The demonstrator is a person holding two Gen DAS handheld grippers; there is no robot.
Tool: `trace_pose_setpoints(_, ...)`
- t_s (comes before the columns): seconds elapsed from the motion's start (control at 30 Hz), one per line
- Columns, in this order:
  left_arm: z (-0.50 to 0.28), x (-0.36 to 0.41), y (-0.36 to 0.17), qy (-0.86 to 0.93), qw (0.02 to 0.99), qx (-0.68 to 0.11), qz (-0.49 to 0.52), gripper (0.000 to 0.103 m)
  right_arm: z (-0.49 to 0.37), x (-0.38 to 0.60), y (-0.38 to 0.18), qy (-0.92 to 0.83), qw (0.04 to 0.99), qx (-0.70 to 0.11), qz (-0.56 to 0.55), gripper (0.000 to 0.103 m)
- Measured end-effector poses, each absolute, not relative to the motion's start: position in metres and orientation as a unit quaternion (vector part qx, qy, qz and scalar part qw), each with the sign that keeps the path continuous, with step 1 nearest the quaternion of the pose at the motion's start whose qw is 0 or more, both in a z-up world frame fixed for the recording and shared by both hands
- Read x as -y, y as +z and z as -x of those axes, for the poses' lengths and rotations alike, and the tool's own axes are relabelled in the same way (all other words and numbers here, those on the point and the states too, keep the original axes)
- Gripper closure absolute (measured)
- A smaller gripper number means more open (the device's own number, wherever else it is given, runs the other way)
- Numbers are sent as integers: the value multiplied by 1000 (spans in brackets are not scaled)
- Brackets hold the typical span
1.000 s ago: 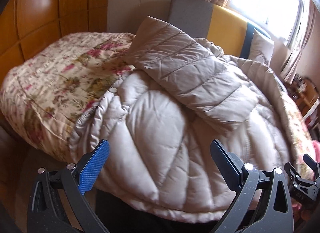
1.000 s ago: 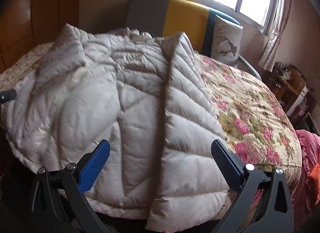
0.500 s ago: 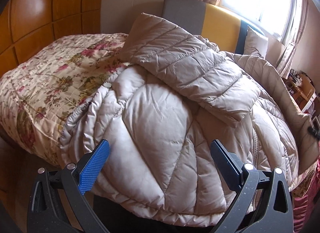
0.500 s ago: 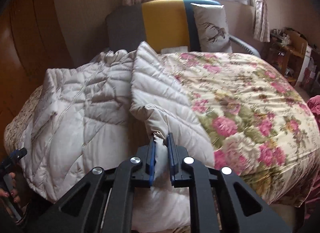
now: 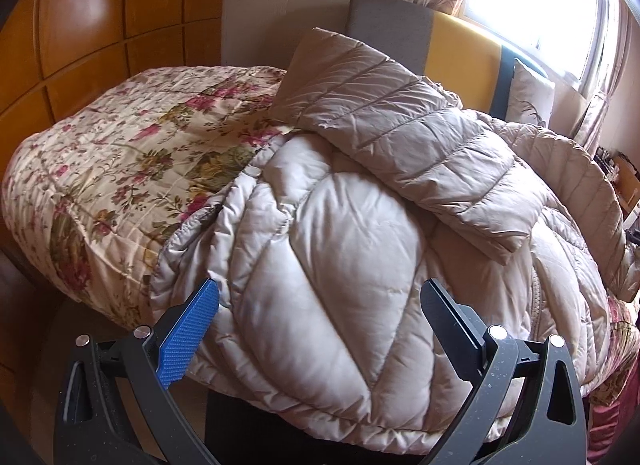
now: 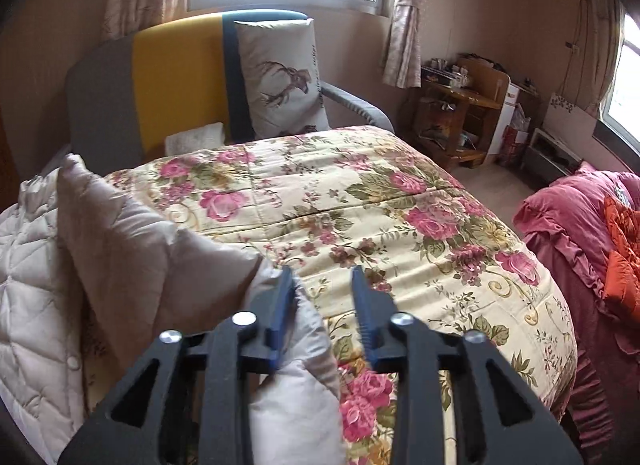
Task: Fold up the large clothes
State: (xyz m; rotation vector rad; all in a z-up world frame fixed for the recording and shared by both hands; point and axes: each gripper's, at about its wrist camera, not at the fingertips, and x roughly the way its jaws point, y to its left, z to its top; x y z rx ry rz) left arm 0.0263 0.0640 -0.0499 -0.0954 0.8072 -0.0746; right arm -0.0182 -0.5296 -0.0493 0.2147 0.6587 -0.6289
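Right tool (image 6: 322,285) jaws newly parted, jacket (image 6: 140,261) flap no longer pinched.

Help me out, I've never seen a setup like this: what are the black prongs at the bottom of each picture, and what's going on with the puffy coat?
The prongs are two-finger grippers, one in each of a person's hands, each carrying a camera that looks along its fingers. The left-hand view shows the left gripper wide open, holding nothing, in front of a beige down jacket on a floral bedspread. The right-hand view shows the right gripper, whose jaws have just been opening: a corner of the jacket lies against one pad, but the other pad stands clear.
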Motion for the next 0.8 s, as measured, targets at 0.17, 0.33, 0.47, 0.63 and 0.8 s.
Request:
trace_pose_setpoints(0.17,-34,-76,-51,-57,916,-392,68,3,60,509,-4,-376,904,-177,-106,16)
trace_pose_setpoints(0.33,-44,-91,-45,-46,928,-363,71,3,82,439,11,-212,959,-158,-104,7)
trace_pose_setpoints(0.47,-62,-96,-44,-47,928,-366,46,3,62,394,-38,-33,939,-295,-172,9)
trace_pose_setpoints(0.63,-80,-103,-56,-61,924,-377,26,3,44,360,-102,55,885,-406,-222,9)
trace_pose_setpoints(0.8,-89,-104,-76,-98,910,-400,33,4,50,342,-115,90,879,-402,-241,42)
